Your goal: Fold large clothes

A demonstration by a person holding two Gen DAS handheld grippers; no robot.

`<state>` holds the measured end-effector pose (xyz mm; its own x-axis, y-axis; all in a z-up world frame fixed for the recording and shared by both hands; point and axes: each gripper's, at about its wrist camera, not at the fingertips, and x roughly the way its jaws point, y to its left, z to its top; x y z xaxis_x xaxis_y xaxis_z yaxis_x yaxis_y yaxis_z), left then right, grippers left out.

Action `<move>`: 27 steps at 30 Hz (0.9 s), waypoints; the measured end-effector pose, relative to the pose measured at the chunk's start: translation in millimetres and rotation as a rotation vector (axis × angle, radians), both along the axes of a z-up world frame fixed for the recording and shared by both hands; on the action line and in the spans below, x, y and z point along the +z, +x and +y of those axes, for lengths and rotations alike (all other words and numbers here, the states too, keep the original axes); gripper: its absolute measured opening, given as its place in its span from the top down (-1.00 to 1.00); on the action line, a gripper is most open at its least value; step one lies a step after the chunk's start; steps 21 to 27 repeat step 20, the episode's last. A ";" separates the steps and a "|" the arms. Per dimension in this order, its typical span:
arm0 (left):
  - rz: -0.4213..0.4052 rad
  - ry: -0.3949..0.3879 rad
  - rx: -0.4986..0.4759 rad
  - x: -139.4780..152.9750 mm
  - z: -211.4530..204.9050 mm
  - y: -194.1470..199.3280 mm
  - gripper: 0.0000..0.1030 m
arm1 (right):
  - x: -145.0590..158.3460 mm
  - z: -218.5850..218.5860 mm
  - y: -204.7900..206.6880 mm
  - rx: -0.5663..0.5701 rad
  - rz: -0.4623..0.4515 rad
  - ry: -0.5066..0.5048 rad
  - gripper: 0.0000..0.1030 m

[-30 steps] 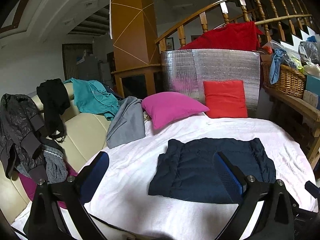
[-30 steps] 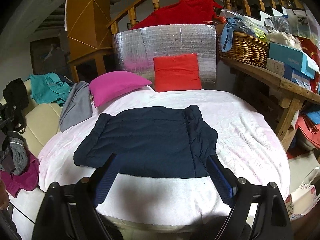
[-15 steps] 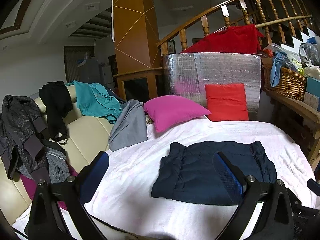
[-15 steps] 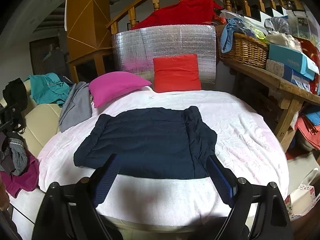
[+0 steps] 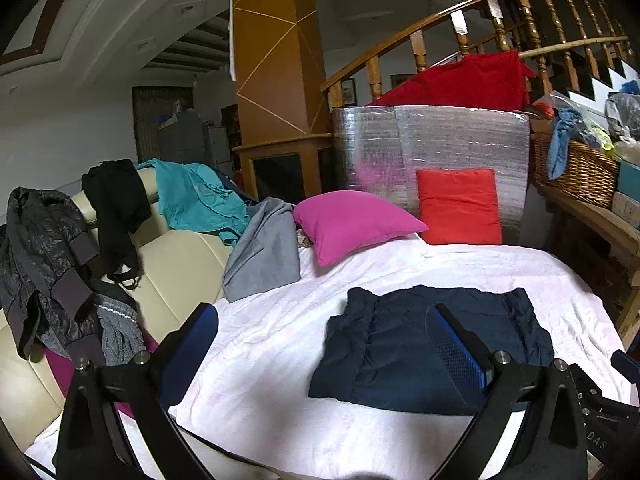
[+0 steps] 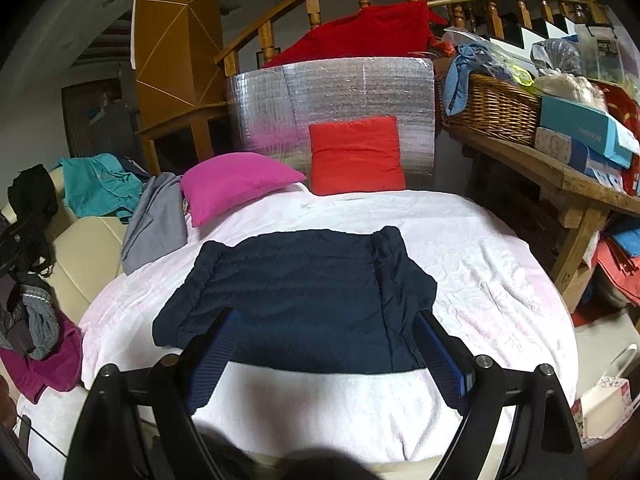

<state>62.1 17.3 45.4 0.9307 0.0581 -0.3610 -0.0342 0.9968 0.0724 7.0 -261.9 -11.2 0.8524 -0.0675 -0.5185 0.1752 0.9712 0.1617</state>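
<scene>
- A round bed (image 6: pixel 500 280) under a pale pink-white sheet
- Folded navy jacket (image 6: pixel 304 292) flat at its middle
- Pink pillow (image 6: pixel 236 184) and red cushion (image 6: pixel 356 156) at the far edge

Two fisheye views, each looking forward and slightly downward from just behind a pair of gripper fingers. The left wrist view sits left of the white-covered bed (image 5: pixel 280 344), taking in the cream sofa (image 5: pixel 176 264). The right wrist view faces the bed (image 6: pixel 480 280) squarely. Both share the navy jacket (image 5: pixel 420 344) (image 6: pixel 304 292) and pillows.
</scene>
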 end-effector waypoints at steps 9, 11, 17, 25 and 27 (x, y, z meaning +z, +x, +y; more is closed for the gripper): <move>0.005 -0.009 -0.021 1.4 -6.6 25.4 -0.99 | 5.1 -7.4 24.9 -0.011 -0.002 -0.009 -0.74; 0.007 -0.010 -0.030 -0.4 -9.7 29.2 -0.99 | 5.3 -10.6 29.2 -0.018 -0.002 -0.007 -0.74; 0.004 0.007 -0.075 -9.5 -18.7 33.0 -0.99 | -2.0 -17.4 34.5 -0.039 0.012 0.000 -0.74; 0.004 -0.010 -0.069 -13.7 -17.2 36.3 -0.99 | -5.8 -17.6 33.4 -0.041 0.020 0.003 -0.74; 0.004 -0.010 -0.069 -13.7 -17.2 36.3 -0.99 | -5.8 -17.6 33.4 -0.041 0.020 0.003 -0.74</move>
